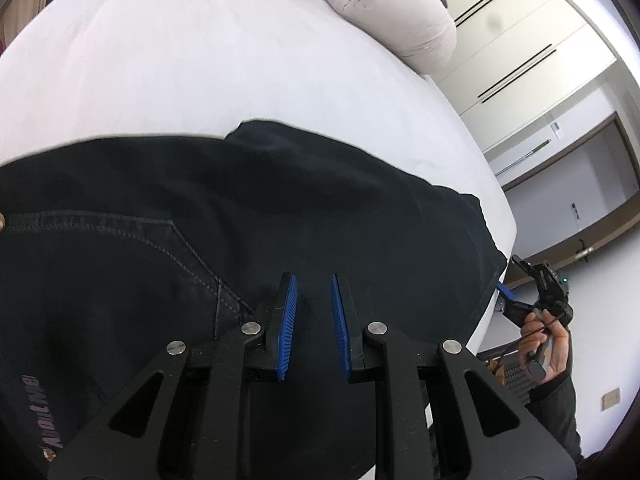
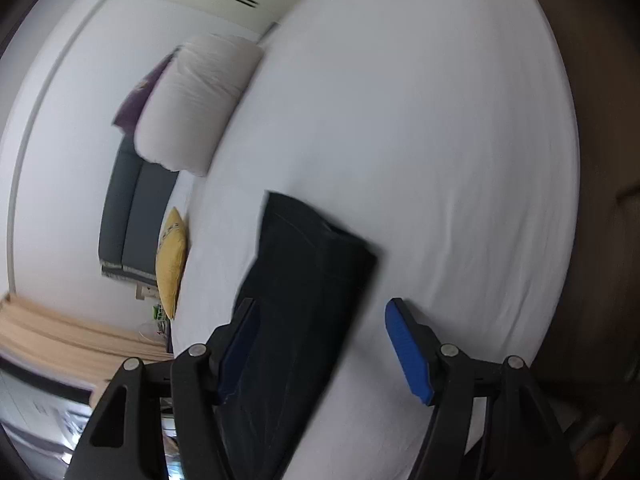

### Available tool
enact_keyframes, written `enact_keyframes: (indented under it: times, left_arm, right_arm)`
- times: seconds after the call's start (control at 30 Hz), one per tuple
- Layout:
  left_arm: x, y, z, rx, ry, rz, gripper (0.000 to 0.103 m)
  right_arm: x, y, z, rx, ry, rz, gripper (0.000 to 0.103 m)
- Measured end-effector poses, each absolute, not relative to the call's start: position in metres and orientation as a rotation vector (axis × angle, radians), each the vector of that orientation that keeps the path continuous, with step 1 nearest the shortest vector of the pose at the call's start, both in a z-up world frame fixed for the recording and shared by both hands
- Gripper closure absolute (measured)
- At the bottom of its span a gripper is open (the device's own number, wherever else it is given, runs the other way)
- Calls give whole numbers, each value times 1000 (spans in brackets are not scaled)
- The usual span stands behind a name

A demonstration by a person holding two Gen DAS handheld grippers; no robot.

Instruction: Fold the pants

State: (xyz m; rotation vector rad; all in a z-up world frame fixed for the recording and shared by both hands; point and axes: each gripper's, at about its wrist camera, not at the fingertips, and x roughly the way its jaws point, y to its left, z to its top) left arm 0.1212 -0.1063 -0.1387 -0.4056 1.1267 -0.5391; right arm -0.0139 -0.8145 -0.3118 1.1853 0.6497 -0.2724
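Observation:
Dark black jeans (image 1: pixel 240 216) lie folded on a white bed (image 1: pixel 200 72), with pocket stitching at the left. My left gripper (image 1: pixel 314 284) hovers over the near part of the jeans, its blue pads a little apart with nothing between them. My right gripper (image 1: pixel 505 291) shows at the jeans' right edge, held in a hand. In the right wrist view the jeans (image 2: pixel 312 272) form a dark rectangle on the bed (image 2: pixel 440 120). My right gripper (image 2: pixel 320 312) is wide open above their near end, holding nothing.
A rolled pale duvet (image 1: pixel 392 8) lies at the far end of the bed and a yellow cushion (image 2: pixel 172 260) near its edge. White wardrobe doors (image 1: pixel 520 40) and a doorway stand beyond the bed's right side.

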Motion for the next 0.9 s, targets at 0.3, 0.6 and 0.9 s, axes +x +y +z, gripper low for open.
enact_keyframes:
  times: [0.3, 0.6, 0.9]
  left_arm:
    - [123, -96, -172, -480, 1184, -524, 86]
    - [113, -86, -185, -507, 1186, -537, 86]
    - [114, -68, -196, -520, 1181, -538, 93]
  right_arm:
    - [-3, -819, -312, 1318, 578, -203, 36]
    - [20, -819, -321, 1351, 546, -181, 73]
    - [21, -812, -317, 1288, 567, -224, 95]
